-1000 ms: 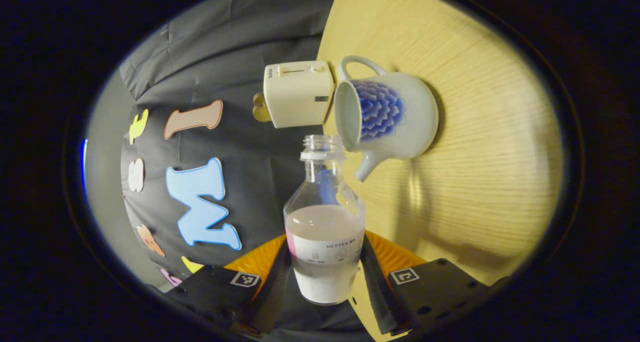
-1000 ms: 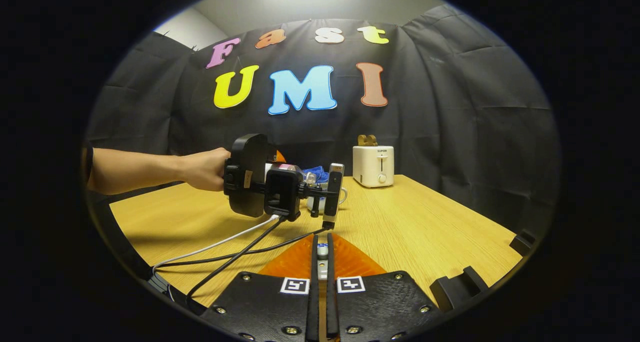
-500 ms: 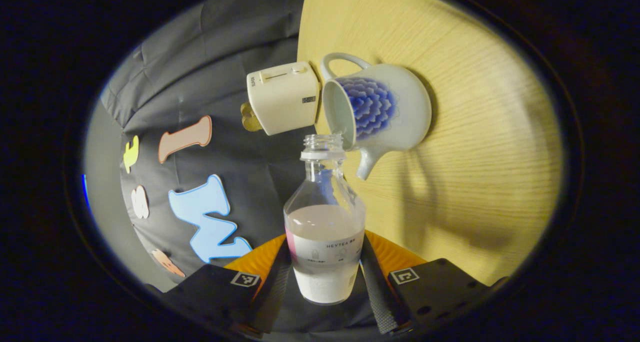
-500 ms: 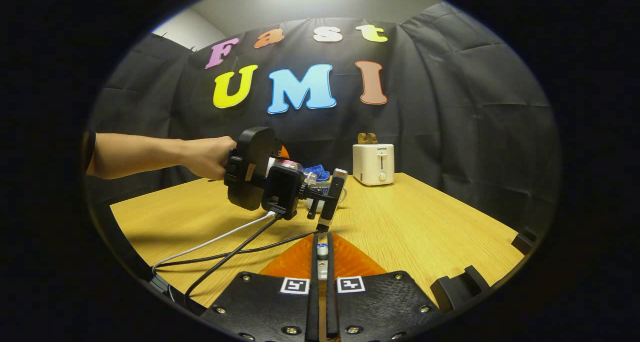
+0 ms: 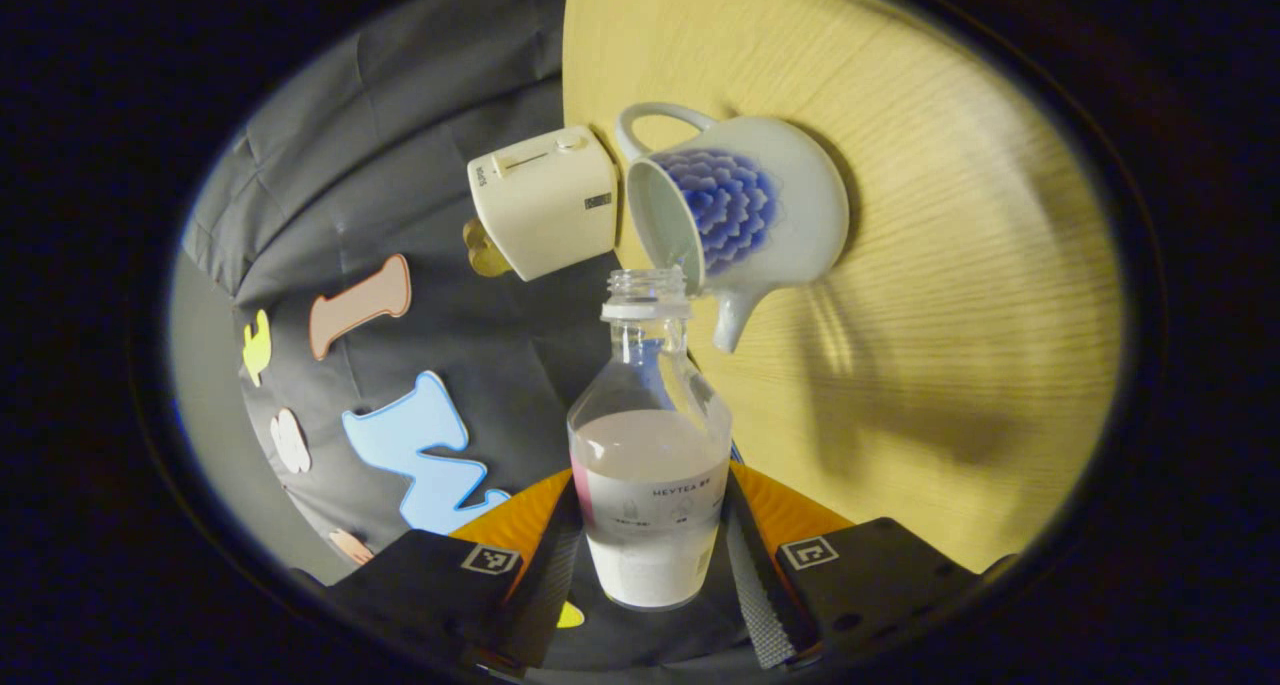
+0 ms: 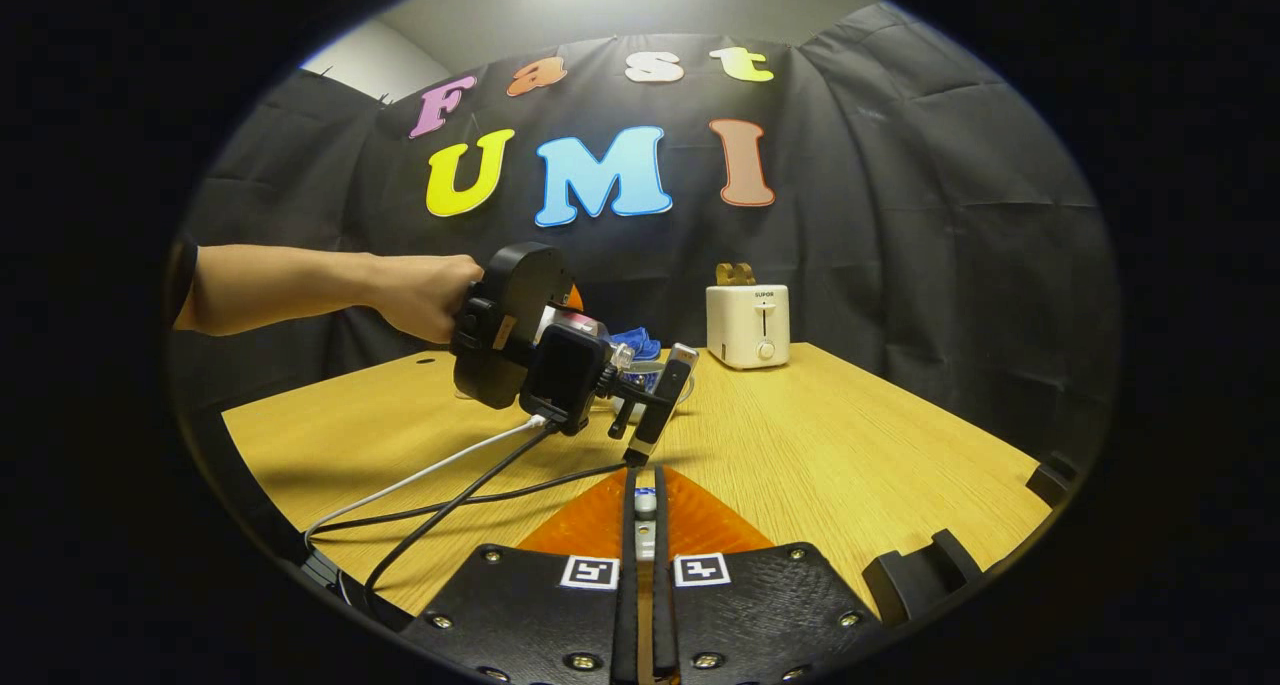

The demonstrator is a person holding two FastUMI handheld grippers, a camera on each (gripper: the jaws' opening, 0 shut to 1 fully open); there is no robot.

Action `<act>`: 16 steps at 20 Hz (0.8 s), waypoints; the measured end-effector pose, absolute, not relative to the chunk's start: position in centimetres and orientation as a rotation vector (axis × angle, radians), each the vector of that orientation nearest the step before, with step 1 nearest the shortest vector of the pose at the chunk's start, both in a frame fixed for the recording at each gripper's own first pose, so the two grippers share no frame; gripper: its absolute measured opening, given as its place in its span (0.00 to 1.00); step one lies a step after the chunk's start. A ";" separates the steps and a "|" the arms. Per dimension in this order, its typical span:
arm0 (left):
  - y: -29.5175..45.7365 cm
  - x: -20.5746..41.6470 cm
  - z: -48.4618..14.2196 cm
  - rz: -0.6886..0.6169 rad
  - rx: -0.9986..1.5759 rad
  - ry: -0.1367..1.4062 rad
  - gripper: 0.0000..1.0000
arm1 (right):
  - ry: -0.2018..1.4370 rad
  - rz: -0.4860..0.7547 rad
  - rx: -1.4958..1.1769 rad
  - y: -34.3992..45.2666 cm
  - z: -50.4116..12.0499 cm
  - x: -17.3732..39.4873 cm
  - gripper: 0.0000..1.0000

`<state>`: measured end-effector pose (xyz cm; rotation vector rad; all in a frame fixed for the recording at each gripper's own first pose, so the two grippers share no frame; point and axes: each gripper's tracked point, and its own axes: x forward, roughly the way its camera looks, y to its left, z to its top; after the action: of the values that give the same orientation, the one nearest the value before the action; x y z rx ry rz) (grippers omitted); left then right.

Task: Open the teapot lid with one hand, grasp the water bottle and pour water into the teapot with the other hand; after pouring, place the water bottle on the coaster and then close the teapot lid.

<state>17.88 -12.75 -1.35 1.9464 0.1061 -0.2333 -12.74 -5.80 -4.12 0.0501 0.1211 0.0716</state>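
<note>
The left gripper (image 5: 650, 555) has its jaws clenched on the water bottle (image 5: 650, 465), tipped so its open mouth sits at the rim of the lidless teapot (image 5: 745, 210) near the tabletop's (image 6: 850, 455) far edge, beside a toaster (image 6: 748, 325). The right gripper (image 6: 645, 525) has its jaws clenched on the small teapot lid (image 6: 646, 505).

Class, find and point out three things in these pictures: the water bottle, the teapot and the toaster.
water bottle (image 5: 648, 465): left gripper view, on its labelled body.
teapot (image 5: 800, 210): left gripper view, on its round white side.
toaster (image 6: 747, 325): right gripper view, on its front face.
</note>
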 end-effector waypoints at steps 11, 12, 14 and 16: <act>-13.6 17.1 -0.6 -0.228 2.050 0.096 0.87 | 0.147 0.067 0.056 -6.1 -5.0 -12.8 0.06; -13.7 17.2 -0.3 -0.229 2.063 0.097 0.87 | 0.143 0.063 0.062 -6.3 -4.9 -12.9 0.06; -13.8 17.2 0.0 -0.226 2.099 0.097 0.87 | 0.138 0.058 0.059 -6.3 -4.8 -12.8 0.06; -13.8 17.5 0.3 -0.231 2.134 0.097 0.87 | 0.141 0.064 0.062 -6.2 -4.9 -12.8 0.06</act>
<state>17.47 -13.78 0.29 2.1339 0.0967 -0.2306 -12.81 -6.17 -4.88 0.0617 0.1405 0.0636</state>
